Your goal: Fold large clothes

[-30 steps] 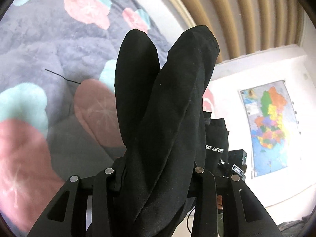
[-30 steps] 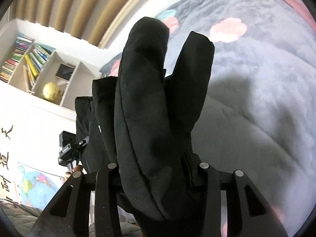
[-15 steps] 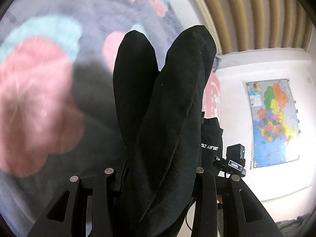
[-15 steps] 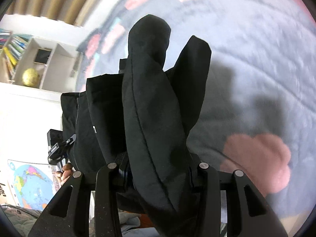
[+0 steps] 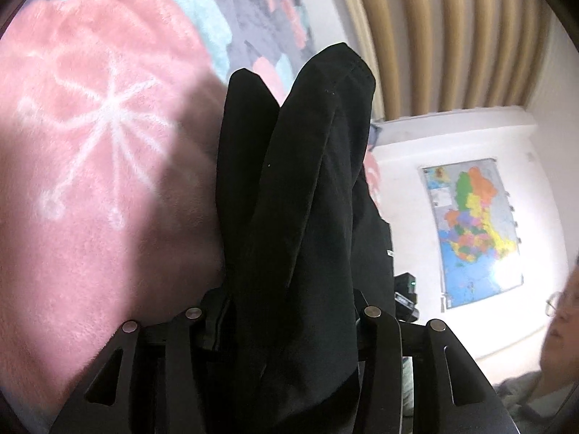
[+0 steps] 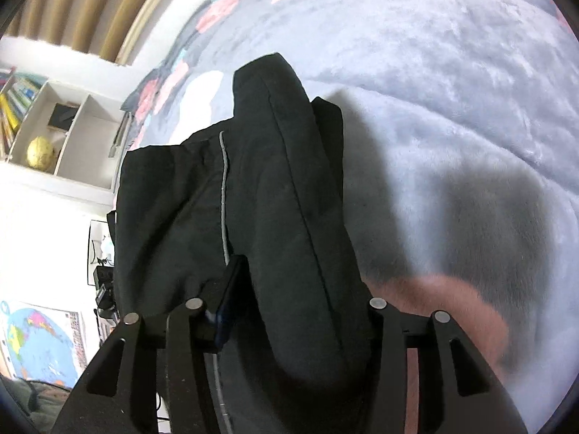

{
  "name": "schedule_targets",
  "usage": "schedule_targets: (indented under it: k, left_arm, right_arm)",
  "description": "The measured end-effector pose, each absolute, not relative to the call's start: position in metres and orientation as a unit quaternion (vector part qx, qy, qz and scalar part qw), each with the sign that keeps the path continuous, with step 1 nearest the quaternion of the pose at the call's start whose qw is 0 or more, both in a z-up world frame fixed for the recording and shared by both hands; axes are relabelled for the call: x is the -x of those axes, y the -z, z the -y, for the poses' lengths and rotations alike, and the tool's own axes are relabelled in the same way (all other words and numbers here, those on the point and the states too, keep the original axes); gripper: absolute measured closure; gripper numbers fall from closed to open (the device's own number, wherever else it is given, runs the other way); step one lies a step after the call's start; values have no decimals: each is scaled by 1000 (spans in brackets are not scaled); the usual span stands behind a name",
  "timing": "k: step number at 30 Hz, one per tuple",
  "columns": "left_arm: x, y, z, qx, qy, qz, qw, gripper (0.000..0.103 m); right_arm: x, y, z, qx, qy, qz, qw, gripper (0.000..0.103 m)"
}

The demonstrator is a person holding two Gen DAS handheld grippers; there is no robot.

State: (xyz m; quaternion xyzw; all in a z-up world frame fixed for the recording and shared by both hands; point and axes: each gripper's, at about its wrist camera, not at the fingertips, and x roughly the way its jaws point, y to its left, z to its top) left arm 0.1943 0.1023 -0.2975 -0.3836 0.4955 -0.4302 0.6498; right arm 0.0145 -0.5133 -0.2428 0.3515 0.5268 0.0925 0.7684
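Gripper states first: your left gripper [image 5: 289, 188] is pinching a thick bunch of the black garment [image 5: 307, 253], with cloth wrapped right over both fingers so their tips are hidden. Your right gripper [image 6: 289, 199] is pinching another bunch of the same garment in the same way, a grey zipper line [image 6: 223, 195] running down the panel beside it. The garment hangs between the two and sits close above the flowered blanket [image 5: 90, 144] on the bed.

Watch the bulk in each pinch. With so many layers bunched together, an inner layer could slide out unseen, and the fold would land crooked. The plush blanket looks grippy, so dragging cloth across it could rumple the lower layer. Hidden fingertips may also snag fabric when you let go.
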Motion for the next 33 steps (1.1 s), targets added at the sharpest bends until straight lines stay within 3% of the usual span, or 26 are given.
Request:
schedule_targets:
  k: [2,7,13,15,17,18,22,25,28,33]
  left_arm:
    - [-193,297,-104,388,437,-484,651,56]
    - [-179,283,-113,351,419,-464,697,56]
    - [-135,219,-159,267,335,-422,799,57]
    - [-118,191,-163,249,336,-395,818,54]
    - [-106,167,-149,231,347,-373,828,40]
    - [-103,160,-135,220,347,-375,831,40]
    - [-107,170,-64,130,303,-429,841,40]
    - [-114,199,-18,52,220,-456,861,39]
    - [-118,221,-13,73,189,-440,875,36]
    - [-113,205,-21,84,189,-445,871,36]
  right_arm:
    - [-7,249,522,-335,-93,-518,782,43]
    - [7,243,527,-288,-78,-504,810,42]
    - [51,167,525,-183,51,-446,875,38]
    - [67,137,509,-166,36,-402,900,38]
    - [65,117,475,-160,6,-374,914,38]
    - [57,114,455,-162,-11,-373,914,38]
    - [19,135,374,-120,-39,-421,898,38]
    - [-11,183,332,-83,-32,-482,872,39]
    - [-14,219,323,-54,-6,-498,865,35]
    - [-2,205,340,-105,-14,-489,866,35]
